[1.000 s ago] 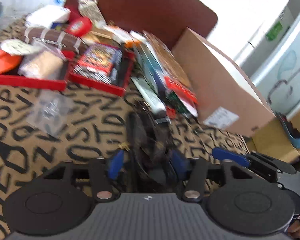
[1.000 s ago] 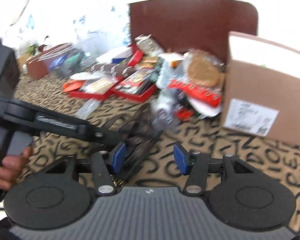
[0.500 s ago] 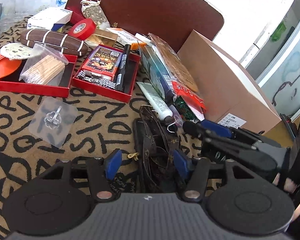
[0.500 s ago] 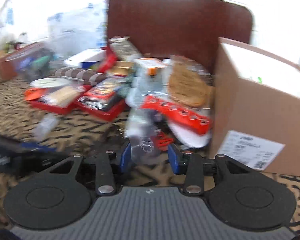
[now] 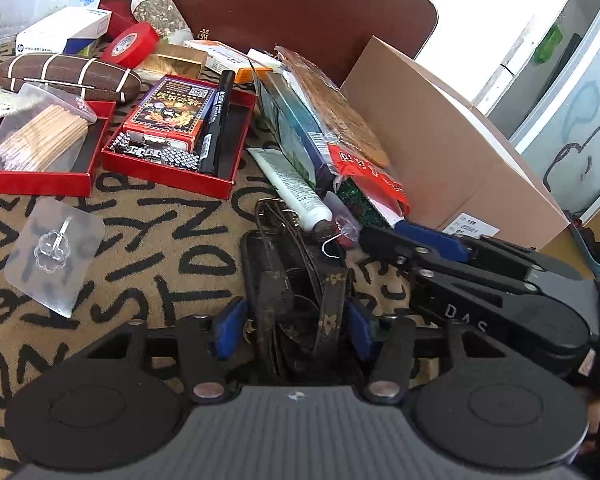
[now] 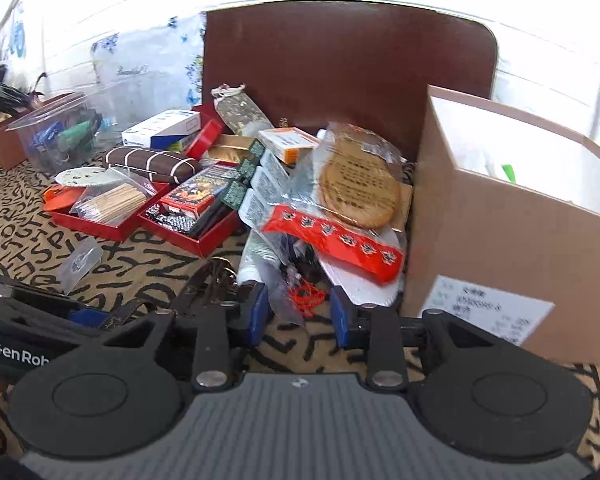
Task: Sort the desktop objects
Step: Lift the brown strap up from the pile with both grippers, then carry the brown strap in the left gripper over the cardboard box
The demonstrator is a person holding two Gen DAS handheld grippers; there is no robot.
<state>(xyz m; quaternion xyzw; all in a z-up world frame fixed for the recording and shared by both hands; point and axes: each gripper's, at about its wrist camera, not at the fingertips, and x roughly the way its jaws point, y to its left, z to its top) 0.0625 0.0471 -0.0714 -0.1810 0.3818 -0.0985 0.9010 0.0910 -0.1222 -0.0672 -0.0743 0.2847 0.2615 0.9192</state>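
My left gripper (image 5: 294,330) is open, its blue pads on either side of a tangle of dark brown patterned straps (image 5: 300,292) lying on the letter-print cloth. My right gripper (image 6: 298,314) is open at the near edge of a pile: a clear packet with a small hook (image 6: 284,292), a red charm (image 6: 310,298), a white tube (image 5: 292,186) and a red-labelled bag with a round wooden disc (image 6: 358,184). In the left wrist view the right gripper (image 5: 384,236) reaches in from the right, beside the hook packet (image 5: 342,228).
Two red trays hold a card box and marker (image 5: 176,136) and a bag of wooden sticks (image 5: 40,140). A clear adhesive hook sheet (image 5: 54,250) lies on the cloth. An open cardboard box (image 6: 512,216) stands at right, a brown board (image 6: 340,64) behind the pile.
My right gripper has moved forward and right, up to the pile's near edge beside the hook packet. My left gripper has stayed around the straps.
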